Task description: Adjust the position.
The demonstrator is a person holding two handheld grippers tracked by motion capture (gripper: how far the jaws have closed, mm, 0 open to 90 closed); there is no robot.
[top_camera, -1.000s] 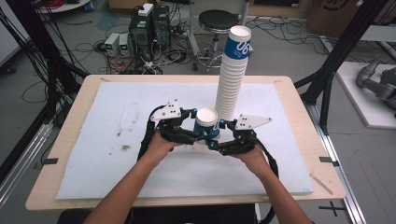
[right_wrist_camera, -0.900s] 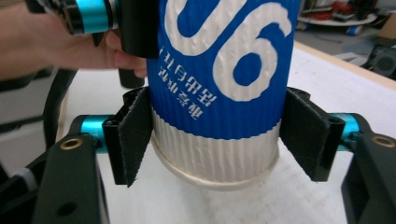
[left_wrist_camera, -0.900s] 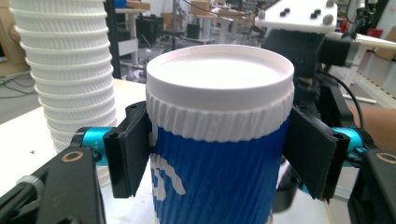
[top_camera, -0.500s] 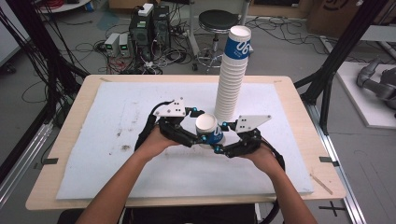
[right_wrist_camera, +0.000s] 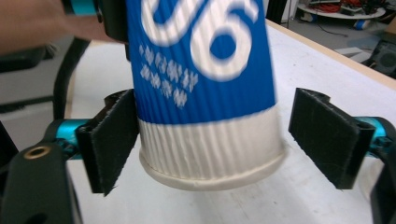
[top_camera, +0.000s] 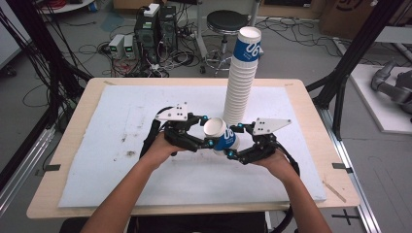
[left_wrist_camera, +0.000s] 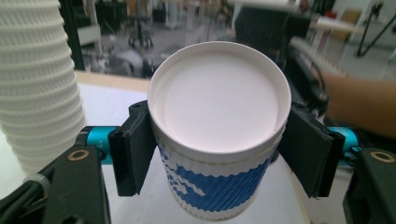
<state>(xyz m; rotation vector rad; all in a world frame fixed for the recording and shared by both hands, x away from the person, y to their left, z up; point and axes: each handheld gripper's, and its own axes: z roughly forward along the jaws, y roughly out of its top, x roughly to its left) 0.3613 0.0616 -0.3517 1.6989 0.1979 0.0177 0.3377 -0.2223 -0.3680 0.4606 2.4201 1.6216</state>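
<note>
Paper cup (top_camera: pixel 221 137) held tilted above the table's (top_camera: pixel 73 194) middle, rim toward the person. Left gripper (left_wrist_camera: pixel 215 154) clamps it just under the rim. Right gripper (right_wrist_camera: pixel 212 149), jaws just opened wide, brackets the base: one pad (right_wrist_camera: pixel 112 140) touching, the other apart. Cup stack (top_camera: pixel 240 82) stands behind, toward the far edge.

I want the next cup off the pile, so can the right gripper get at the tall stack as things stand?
Probably yes: the right gripper has just been opening off the cup, and the tall stack stands just behind.
</note>
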